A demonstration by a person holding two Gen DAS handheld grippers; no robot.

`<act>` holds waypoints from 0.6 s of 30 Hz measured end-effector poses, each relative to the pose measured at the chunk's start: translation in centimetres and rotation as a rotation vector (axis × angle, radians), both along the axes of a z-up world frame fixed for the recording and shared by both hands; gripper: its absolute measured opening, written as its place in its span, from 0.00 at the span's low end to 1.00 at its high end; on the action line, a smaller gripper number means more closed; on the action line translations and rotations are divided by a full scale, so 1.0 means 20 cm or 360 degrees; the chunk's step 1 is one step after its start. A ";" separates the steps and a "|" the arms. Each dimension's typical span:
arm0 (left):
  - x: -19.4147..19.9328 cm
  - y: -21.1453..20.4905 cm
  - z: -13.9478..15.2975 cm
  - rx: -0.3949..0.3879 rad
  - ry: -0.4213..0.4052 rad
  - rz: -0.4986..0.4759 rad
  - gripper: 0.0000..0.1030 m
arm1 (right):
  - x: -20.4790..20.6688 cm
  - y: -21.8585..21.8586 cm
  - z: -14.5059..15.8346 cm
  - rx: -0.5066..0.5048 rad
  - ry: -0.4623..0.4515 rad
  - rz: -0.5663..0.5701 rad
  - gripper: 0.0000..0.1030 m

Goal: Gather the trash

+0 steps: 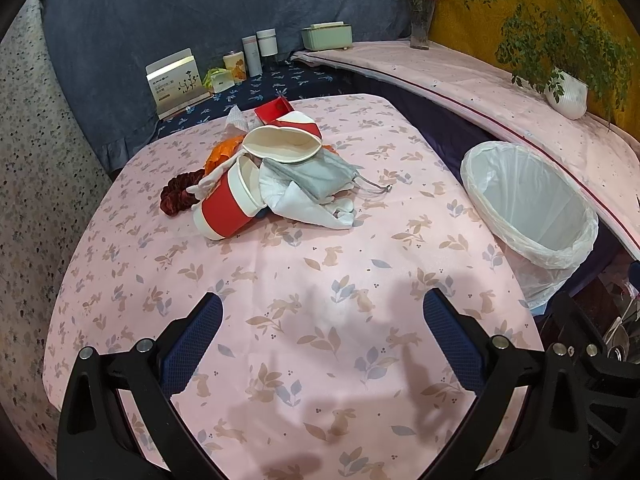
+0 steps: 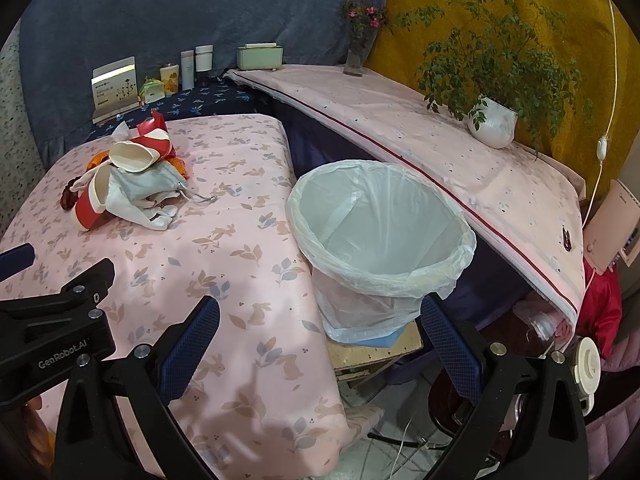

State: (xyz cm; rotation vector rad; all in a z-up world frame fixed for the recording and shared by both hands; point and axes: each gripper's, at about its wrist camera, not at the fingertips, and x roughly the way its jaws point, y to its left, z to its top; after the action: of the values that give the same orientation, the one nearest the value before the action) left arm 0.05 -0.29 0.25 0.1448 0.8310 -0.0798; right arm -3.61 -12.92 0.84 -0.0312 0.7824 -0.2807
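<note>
Two tables: we face a pink rabbit-print table (image 1: 320,280) with a second pink-covered surface (image 2: 400,120) beyond it; the cloth looks soft and matte.
Bin: the trash bin (image 2: 380,232) stands just beside the table's right edge, round-mouthed, lined with a thin translucent white bag, nothing inside that we can see.
Trash pile: the litter sits on the far left of the table, well apart from both tools.
Cups: a red-and-white paper cup (image 1: 228,208) lies on its side, and a second, squashed paper cup (image 1: 282,142) rests on top of the heap; both look light and crushable.
Soft bits: a grey drawstring pouch (image 1: 312,178), white crumpled cloth (image 1: 320,210) and a dark red scrunchie (image 1: 178,194) lie tangled around them.
Left gripper (image 1: 322,312): fingers spread wide, holding nothing, above bare cloth.
Right gripper (image 2: 320,316): fingers spread wide, holding nothing, aimed toward the bin.
Our step: we judge nothing collected yet; we should reach with the left for the topmost cup, pinching its rim gently so the pile stays put.
</note>
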 end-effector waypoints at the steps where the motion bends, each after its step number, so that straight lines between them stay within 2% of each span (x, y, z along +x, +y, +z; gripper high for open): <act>1: 0.00 0.00 0.00 -0.0004 0.0001 0.0002 0.93 | 0.00 0.00 0.00 0.0004 -0.0002 0.0001 0.94; 18: -0.02 0.00 0.00 -0.0004 -0.0011 0.0000 0.93 | -0.02 -0.02 0.00 0.0018 -0.0029 -0.0016 0.94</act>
State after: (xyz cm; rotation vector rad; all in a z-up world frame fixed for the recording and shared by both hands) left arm -0.34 -0.34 0.31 0.1425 0.8242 -0.0802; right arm -4.06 -13.23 0.82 -0.0140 0.7664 -0.2855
